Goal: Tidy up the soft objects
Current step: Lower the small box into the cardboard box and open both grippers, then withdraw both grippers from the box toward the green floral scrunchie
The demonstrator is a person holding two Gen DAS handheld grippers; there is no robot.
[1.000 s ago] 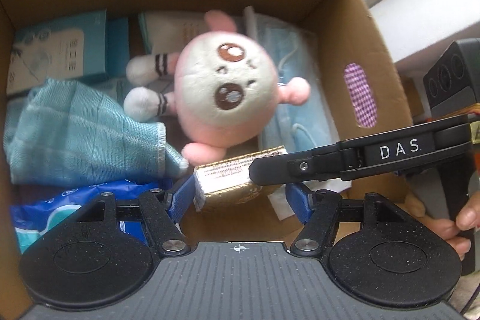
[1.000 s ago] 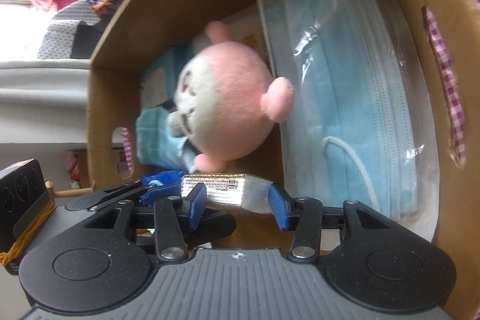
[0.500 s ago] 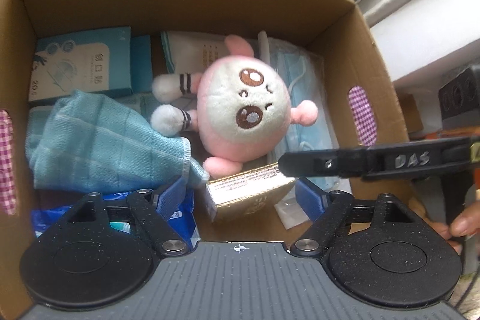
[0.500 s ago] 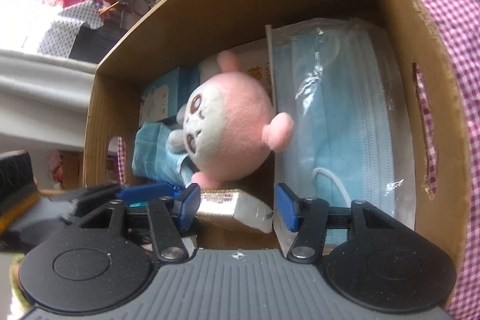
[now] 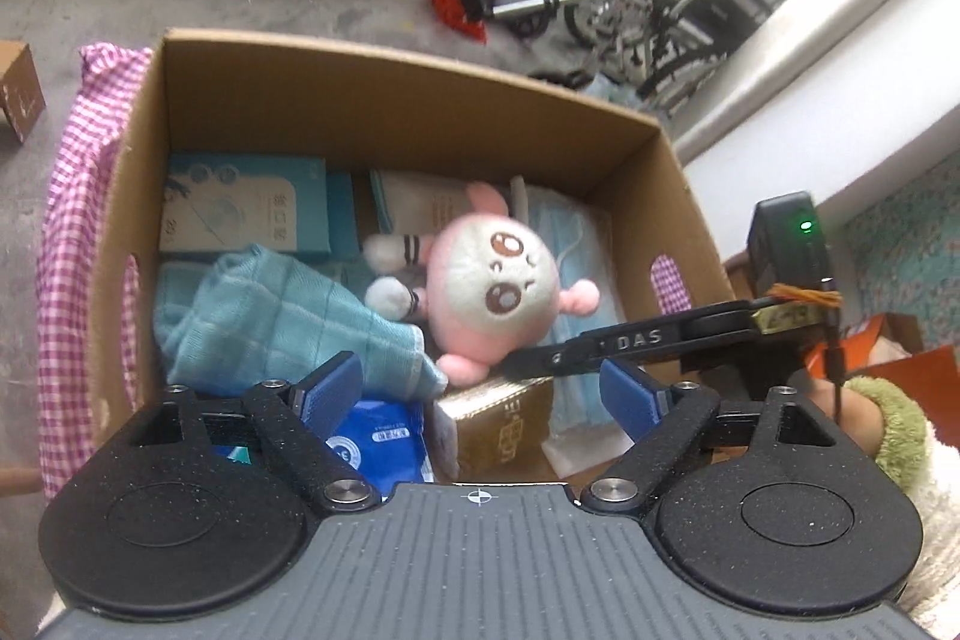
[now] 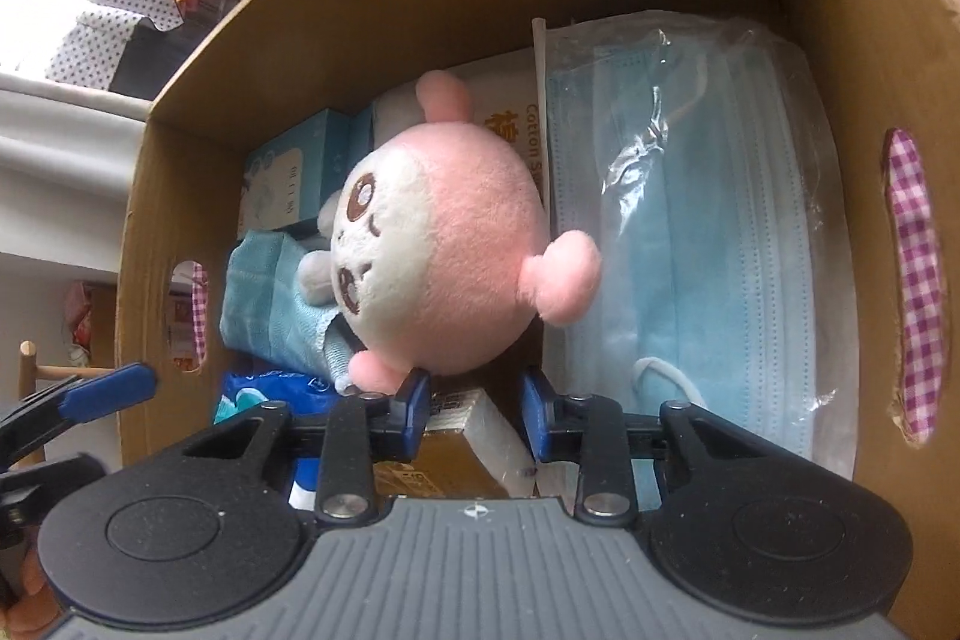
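The left gripper (image 5: 480, 388) is hanging above the box (image 5: 384, 99) with jaws wide and released – they have just been opening, nothing between them. The right gripper (image 6: 474, 406) is closing its jaws around the gold pack (image 6: 462, 454) – whether they grip it I cannot tell. The plush (image 6: 444, 268) is lying inside the box, beside the masks (image 6: 690, 232).

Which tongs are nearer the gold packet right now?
Right. The right tongs straddle the gold packet inside the box, closing on it. The left tongs hang above it, wide open.
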